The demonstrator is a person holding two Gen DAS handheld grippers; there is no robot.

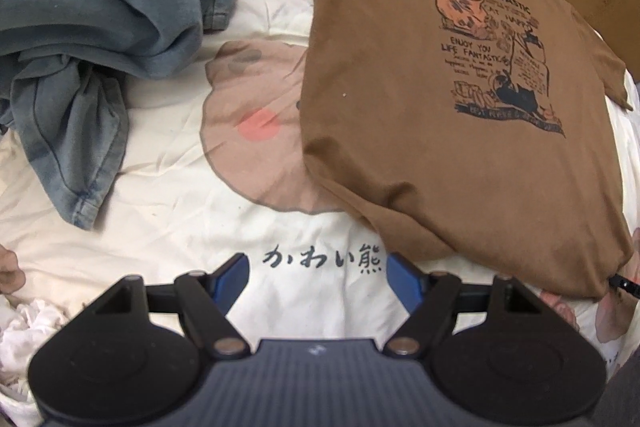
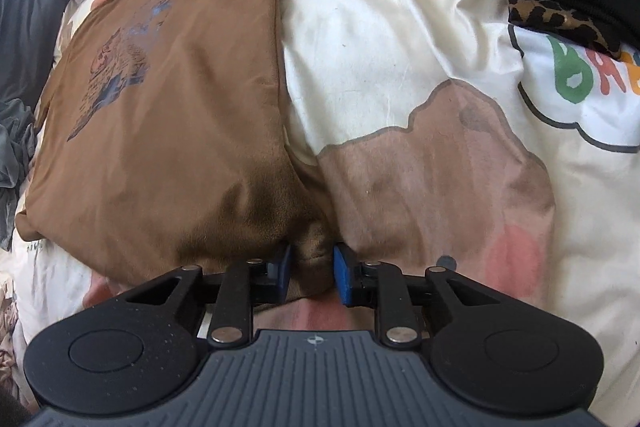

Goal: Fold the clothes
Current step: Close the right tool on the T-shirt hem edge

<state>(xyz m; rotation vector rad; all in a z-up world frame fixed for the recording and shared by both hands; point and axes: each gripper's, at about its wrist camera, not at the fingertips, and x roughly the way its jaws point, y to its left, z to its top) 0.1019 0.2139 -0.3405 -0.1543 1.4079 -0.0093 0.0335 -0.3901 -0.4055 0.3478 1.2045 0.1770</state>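
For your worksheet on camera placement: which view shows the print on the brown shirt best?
The left wrist view: the print faces the camera, its larger words readable. In the right wrist view it is skewed, stretched and blurred, on the brown shirt.

Brown T-shirt (image 1: 460, 131) flat — left gripper (image 1: 316, 279) spread wide.

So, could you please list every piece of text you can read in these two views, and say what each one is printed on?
"FANTASTIC": top of the print on the brown T-shirt.
"ENJOY YOU LIFE FANTASTIC": same print, lower down.
Smaller lines and the bottom banner of that print: too blurred to read.
"かわい熊": on the cream bedspread, left wrist view.
"BA", then cut off by the frame edge: coloured letters on the bedspread, right wrist view.
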